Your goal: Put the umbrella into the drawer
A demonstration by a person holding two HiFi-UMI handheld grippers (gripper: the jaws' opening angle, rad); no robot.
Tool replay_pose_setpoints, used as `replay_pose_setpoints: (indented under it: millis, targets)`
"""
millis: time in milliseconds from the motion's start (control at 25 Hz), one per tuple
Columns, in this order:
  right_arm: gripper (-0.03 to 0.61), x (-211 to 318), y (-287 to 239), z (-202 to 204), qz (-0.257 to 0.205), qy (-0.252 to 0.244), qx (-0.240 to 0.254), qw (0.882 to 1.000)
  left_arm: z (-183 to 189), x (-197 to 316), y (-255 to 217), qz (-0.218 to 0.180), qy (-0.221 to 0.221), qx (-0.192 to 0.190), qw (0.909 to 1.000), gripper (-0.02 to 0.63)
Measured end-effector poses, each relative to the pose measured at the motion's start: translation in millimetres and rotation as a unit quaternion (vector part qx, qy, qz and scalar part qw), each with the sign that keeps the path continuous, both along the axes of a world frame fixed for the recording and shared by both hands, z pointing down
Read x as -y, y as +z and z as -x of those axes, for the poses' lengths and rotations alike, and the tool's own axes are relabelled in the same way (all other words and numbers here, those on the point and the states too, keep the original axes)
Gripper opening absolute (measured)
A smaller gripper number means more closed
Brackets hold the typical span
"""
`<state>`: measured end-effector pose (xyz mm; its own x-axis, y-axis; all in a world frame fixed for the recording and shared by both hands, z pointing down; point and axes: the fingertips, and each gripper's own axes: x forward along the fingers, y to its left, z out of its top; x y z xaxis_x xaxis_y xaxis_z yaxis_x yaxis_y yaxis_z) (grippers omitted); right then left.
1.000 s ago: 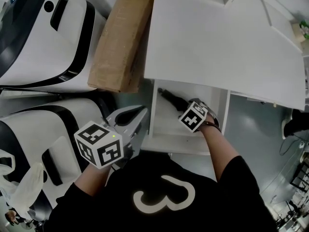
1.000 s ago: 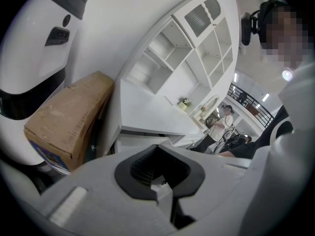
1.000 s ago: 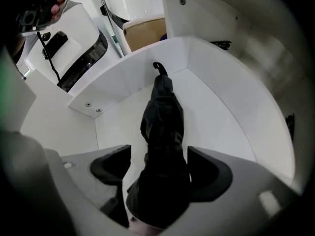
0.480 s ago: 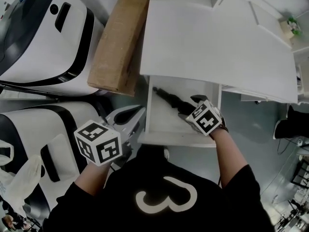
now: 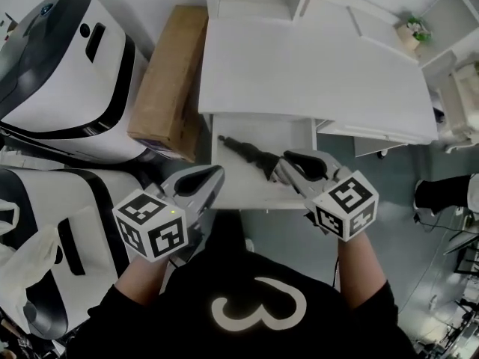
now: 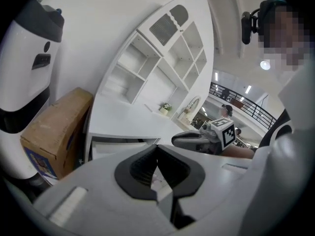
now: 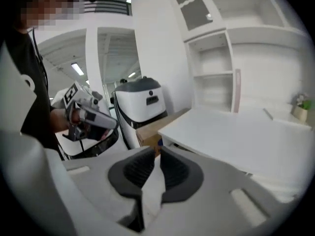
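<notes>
A black folded umbrella (image 5: 247, 152) lies aslant inside the open white drawer (image 5: 258, 200) under the desk (image 5: 314, 73). My right gripper (image 5: 283, 169) hovers above the drawer's front right corner, apart from the umbrella. Its jaws have just been closing and now stand shut with nothing between them (image 7: 156, 151). My left gripper (image 5: 215, 175) floats by the drawer's front left corner, also shut and empty (image 6: 156, 147). In each gripper view the other gripper shows off to the side.
A long cardboard box (image 5: 168, 81) leans left of the desk. Two white machines with black trim (image 5: 60, 66) (image 5: 45, 223) fill the left side. A white shelf unit (image 7: 231, 58) rises behind the desk, with a small potted plant (image 5: 414, 30) at its right.
My right gripper has lifted out of the drawer, off the umbrella, and its jaws have closed. The umbrella stays lying in the drawer. My left gripper has risen slightly.
</notes>
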<state>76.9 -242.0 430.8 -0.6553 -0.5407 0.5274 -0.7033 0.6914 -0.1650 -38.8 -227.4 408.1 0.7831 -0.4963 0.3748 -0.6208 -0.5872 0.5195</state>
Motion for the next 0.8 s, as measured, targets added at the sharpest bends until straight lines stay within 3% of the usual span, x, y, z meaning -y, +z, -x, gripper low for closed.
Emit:
replay_pose_setpoints:
  millis: [80, 280, 520, 800]
  targets:
    - [0.005, -17.2, -29.9, -3.7, -0.025, 0.015, 0.036, 0.999, -9.1, -11.6, -11.8, -0.014, 0.005, -0.007, 0.9999, 0.005]
    - [0.003, -69.8, -83.7, -8.0, -0.060, 0.025, 0.094, 0.993, -32.5, -49.0, -56.4, -0.056, 0.032, -0.024, 0.9976, 0.005]
    - [0.003, -125.0, -134.8, -18.9, -0.080, 0.036, 0.158, 0.984, -41.5, -88.7, -109.6, -0.121, 0.048, -0.014, 0.9914, 0.005]
    - [0.003, -162.2, -167.9, -18.6, -0.112, 0.036, 0.171, 0.978, -48.2, -127.9, -150.1, -0.160, 0.067, -0.028, 0.9845, 0.005]
